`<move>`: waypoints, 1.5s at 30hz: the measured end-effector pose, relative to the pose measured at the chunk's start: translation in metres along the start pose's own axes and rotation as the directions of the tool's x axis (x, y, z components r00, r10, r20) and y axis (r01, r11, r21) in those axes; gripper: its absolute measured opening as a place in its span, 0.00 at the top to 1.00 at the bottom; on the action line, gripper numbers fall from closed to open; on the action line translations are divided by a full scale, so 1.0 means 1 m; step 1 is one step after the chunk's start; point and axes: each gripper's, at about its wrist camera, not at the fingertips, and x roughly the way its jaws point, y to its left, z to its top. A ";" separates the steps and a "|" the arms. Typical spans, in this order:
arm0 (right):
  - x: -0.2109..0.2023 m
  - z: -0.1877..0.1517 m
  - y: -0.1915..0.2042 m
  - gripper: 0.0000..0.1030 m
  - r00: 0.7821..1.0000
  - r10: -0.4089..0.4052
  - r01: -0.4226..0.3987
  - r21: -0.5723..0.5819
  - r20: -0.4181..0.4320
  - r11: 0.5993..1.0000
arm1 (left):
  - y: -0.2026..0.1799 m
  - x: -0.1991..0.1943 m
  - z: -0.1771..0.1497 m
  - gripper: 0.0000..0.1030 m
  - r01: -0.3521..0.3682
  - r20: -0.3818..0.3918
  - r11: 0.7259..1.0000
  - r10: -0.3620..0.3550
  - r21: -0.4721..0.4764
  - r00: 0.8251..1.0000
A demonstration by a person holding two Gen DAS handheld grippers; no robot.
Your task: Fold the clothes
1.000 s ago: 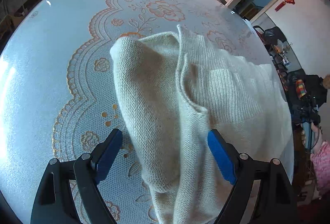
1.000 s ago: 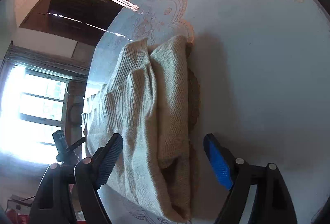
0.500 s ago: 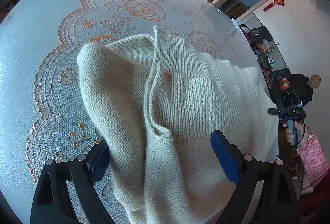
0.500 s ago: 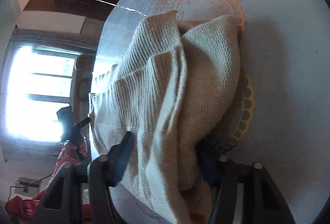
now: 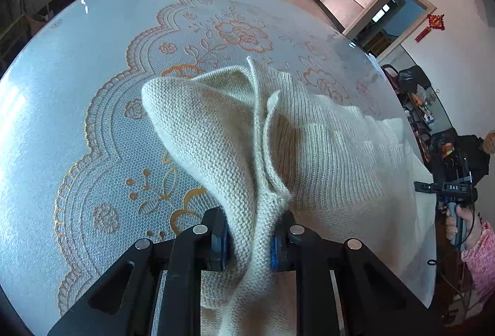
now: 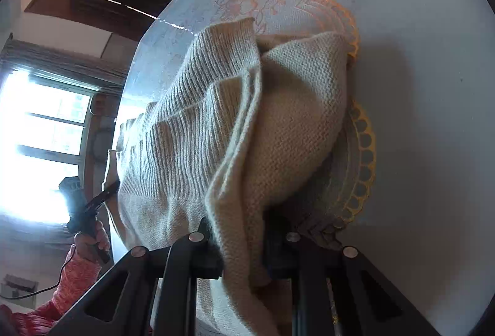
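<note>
A cream knitted sweater (image 5: 309, 150) lies bunched on a round table with a lace-patterned cover (image 5: 92, 88). My left gripper (image 5: 250, 238) is shut on a fold of the sweater and lifts it in a ridge. In the right wrist view the same sweater (image 6: 247, 119) rises from the table. My right gripper (image 6: 243, 252) is shut on another fold of it. The other gripper shows in each view, at the right edge of the left wrist view (image 5: 448, 190) and at the left in the right wrist view (image 6: 83, 206).
The table edge runs along the right in the left wrist view, with a doorway (image 5: 393, 23) and clutter beyond. A bright window (image 6: 46, 134) lies past the table's edge in the right wrist view. Bare tablecloth (image 6: 417, 88) lies to the right of the sweater.
Both grippers have closed from wide open onto folds of the sweater. The cloth has bunched up and risen between the fingers.
</note>
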 end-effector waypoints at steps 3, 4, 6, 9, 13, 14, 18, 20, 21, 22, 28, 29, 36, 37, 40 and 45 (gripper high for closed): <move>0.006 0.014 0.023 0.84 1.000 -0.009 0.009 -0.045 0.005 0.999 | 0.006 -0.032 -0.015 0.82 -0.007 0.072 0.999 0.010 -0.050 0.997; 0.009 0.020 0.035 0.84 1.000 -0.007 0.008 -0.067 0.003 0.998 | 0.008 -0.044 -0.021 0.82 -0.004 0.094 0.998 0.010 -0.069 0.996; 0.018 0.032 0.061 0.84 1.000 -0.006 0.005 -0.118 -0.009 0.993 | 0.009 -0.066 -0.035 0.83 -0.005 0.140 0.995 0.019 -0.099 0.990; 0.041 0.049 0.111 0.85 0.999 -0.022 0.013 -0.208 -0.040 0.978 | 0.014 -0.101 -0.066 0.83 -0.061 0.194 0.989 0.086 -0.132 0.977; 0.085 0.065 0.178 0.85 0.994 -0.060 0.027 -0.340 -0.088 0.940 | 0.030 -0.151 -0.117 0.83 -0.173 0.241 0.966 0.218 -0.192 0.946; 0.095 0.067 0.191 0.85 0.993 -0.066 0.025 -0.370 -0.098 0.929 | 0.034 -0.158 -0.132 0.83 -0.203 0.241 0.954 0.256 -0.222 0.936; 0.154 0.072 0.265 0.85 0.986 -0.091 0.012 -0.490 -0.138 0.872 | 0.050 -0.175 -0.188 0.83 -0.251 0.229 0.897 0.348 -0.364 0.909; 0.182 0.071 0.298 0.85 0.983 -0.095 -0.003 -0.538 -0.155 0.843 | 0.053 -0.181 -0.211 0.83 -0.266 0.229 0.870 0.383 -0.414 0.895; 0.196 0.069 0.316 0.85 0.982 -0.098 -0.010 -0.562 -0.162 0.827 | 0.053 -0.184 -0.219 0.83 -0.277 0.233 0.860 0.402 -0.429 0.886; 0.210 0.067 0.334 0.85 0.981 -0.101 -0.017 -0.586 -0.168 0.810 | 0.054 -0.185 -0.222 0.83 -0.292 0.233 0.851 0.420 -0.438 0.877; 0.287 0.045 0.423 0.85 0.972 -0.137 -0.031 -0.687 -0.188 0.726 | 0.077 -0.195 -0.234 0.83 -0.334 0.214 0.789 0.496 -0.516 0.841; 0.297 0.044 0.431 0.85 0.971 -0.146 -0.026 -0.693 -0.188 0.721 | 0.084 -0.196 -0.235 0.83 -0.333 0.207 0.777 0.502 -0.534 0.840; 0.362 0.037 0.461 0.83 0.959 -0.231 0.040 -0.731 -0.163 0.681 | 0.119 -0.193 -0.242 0.73 -0.279 0.179 0.754 0.462 -0.595 0.868; 0.368 0.039 0.461 0.81 0.957 -0.237 0.044 -0.727 -0.165 0.685 | 0.119 -0.193 -0.243 0.71 -0.279 0.176 0.757 0.459 -0.591 0.871; 0.380 0.047 0.458 0.74 0.954 -0.241 0.048 -0.704 -0.178 0.709 | 0.117 -0.192 -0.243 0.58 -0.280 0.167 0.765 0.448 -0.580 0.879; 0.365 0.059 0.462 0.70 0.956 -0.240 0.056 -0.703 -0.167 0.709 | 0.124 -0.191 -0.237 0.54 -0.256 0.155 0.784 0.406 -0.566 0.901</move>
